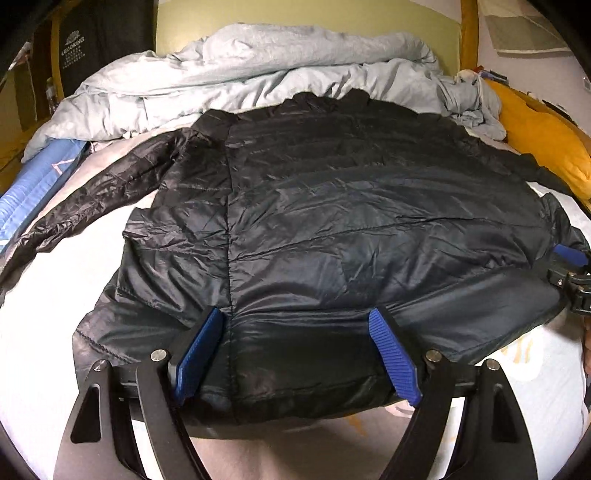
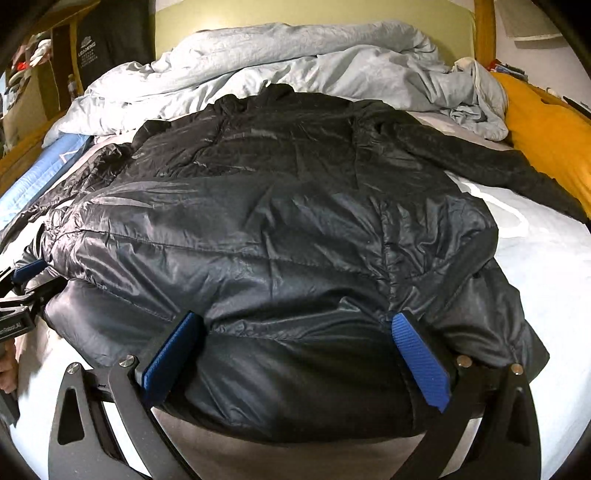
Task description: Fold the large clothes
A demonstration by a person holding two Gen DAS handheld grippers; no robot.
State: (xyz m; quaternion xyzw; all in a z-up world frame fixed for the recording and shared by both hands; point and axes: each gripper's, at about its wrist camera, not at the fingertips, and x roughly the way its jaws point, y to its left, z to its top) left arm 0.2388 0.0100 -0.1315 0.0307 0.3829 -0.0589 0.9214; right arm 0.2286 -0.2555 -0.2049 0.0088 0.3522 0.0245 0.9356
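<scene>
A large black puffer jacket [image 1: 332, 206] lies spread flat on the white bed, collar far, hem near, sleeves out to both sides. It also fills the right wrist view [image 2: 280, 229]. My left gripper [image 1: 299, 325] is open, its blue pads straddling the hem on the jacket's left part. My right gripper [image 2: 299, 328] is open, its jaws straddling the hem on the right part. The right gripper shows at the right edge of the left wrist view [image 1: 570, 266]; the left gripper shows at the left edge of the right wrist view [image 2: 26, 280].
A rumpled pale grey duvet [image 1: 258, 70] is piled behind the jacket. A yellow pillow [image 1: 546, 140] lies at the right, a blue mat [image 1: 33, 184] at the left. The white sheet [image 1: 44, 314] shows around the jacket. A green headboard [image 1: 295, 18] stands at the back.
</scene>
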